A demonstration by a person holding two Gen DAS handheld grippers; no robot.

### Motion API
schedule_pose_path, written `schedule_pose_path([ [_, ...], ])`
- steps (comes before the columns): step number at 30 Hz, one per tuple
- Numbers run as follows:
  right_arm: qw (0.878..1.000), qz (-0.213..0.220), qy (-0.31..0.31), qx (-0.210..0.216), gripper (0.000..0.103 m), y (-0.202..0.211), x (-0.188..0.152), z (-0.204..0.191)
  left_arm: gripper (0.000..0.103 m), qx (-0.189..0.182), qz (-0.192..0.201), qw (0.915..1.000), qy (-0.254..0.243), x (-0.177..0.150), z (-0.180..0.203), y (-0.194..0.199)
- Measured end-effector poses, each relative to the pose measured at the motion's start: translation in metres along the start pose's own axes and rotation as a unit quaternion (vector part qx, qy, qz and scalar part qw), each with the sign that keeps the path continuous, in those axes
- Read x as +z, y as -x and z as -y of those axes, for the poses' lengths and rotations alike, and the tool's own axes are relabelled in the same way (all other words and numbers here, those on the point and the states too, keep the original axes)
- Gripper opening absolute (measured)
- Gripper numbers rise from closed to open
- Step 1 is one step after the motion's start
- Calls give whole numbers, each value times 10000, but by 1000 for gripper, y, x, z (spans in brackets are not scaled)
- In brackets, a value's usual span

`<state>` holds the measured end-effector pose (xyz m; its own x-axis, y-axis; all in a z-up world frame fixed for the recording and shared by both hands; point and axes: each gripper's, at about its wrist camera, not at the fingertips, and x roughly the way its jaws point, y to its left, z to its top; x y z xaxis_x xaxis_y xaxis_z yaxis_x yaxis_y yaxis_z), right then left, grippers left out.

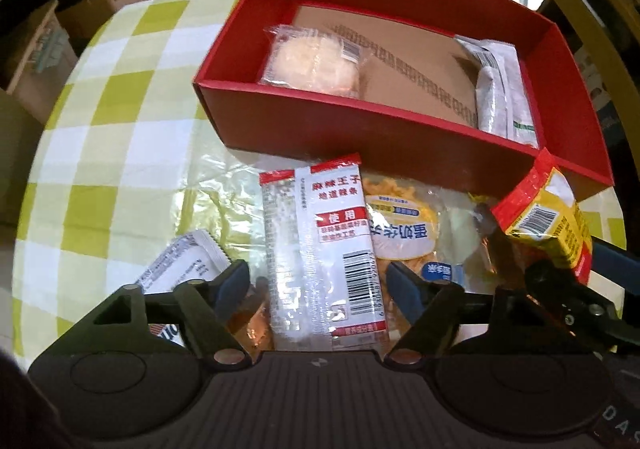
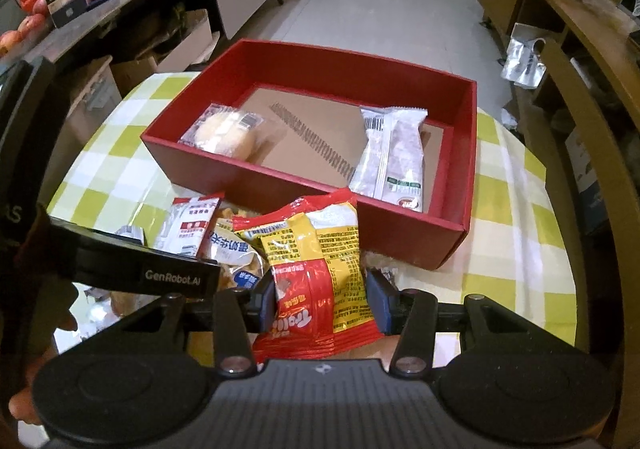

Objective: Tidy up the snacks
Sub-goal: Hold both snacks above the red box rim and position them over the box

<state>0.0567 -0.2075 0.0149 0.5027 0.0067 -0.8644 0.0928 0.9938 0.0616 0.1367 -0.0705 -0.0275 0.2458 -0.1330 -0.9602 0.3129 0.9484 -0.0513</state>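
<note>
A red box [image 1: 360, 125] [image 2: 400, 227] stands on the checked table and holds a wrapped bun [image 1: 312, 63] [image 2: 226, 131] and a white bar packet [image 1: 502, 89] [image 2: 394, 157]. My left gripper [image 1: 318, 281] is open around a white and red strip packet [image 1: 324, 249] lying on the table in front of the box. My right gripper [image 2: 322, 303] is shut on a red and yellow snack bag [image 2: 316, 269], held just before the box's near wall; the bag also shows in the left wrist view [image 1: 548, 217].
A clear bag of orange snacks [image 1: 404, 225] [image 2: 232, 253] and a small white packet [image 1: 184, 269] lie beside the strip packet. A wooden chair frame [image 2: 580, 153] stands right of the table. Cardboard boxes [image 1: 36, 49] sit on the floor at left.
</note>
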Motion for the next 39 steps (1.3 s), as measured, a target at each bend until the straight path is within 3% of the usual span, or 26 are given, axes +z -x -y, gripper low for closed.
schedule_pose_path([
  [3, 10000, -30, 20, 6, 53, -1, -1, 0, 67, -203, -57, 9998, 42, 1, -2, 0],
  [7, 10000, -14, 3, 24, 53, 1, 0, 1, 67, -373, -58, 9993, 83, -2, -5, -1],
  [13, 10000, 2, 6, 21, 53, 1, 0, 1, 56, -378, -4, 9992, 113, -3, -6, 5],
  [23, 9998, 189, -56, 55, 53, 12, 5, 1, 54, -360, 275, 9989, -90, -10, -8, 38],
  [30, 9988, 424, -217, 124, 39, 21, 15, 3, 54, -322, 664, 9970, -221, -6, 4, 61],
  [35, 9997, 37, -175, 154, 39, 4, 7, 4, 54, -330, 624, 9972, -253, -3, 7, 56],
  [39, 9982, -311, -513, 33, 50, -20, 2, 10, 54, -266, 552, 9979, -209, -5, 4, 50],
])
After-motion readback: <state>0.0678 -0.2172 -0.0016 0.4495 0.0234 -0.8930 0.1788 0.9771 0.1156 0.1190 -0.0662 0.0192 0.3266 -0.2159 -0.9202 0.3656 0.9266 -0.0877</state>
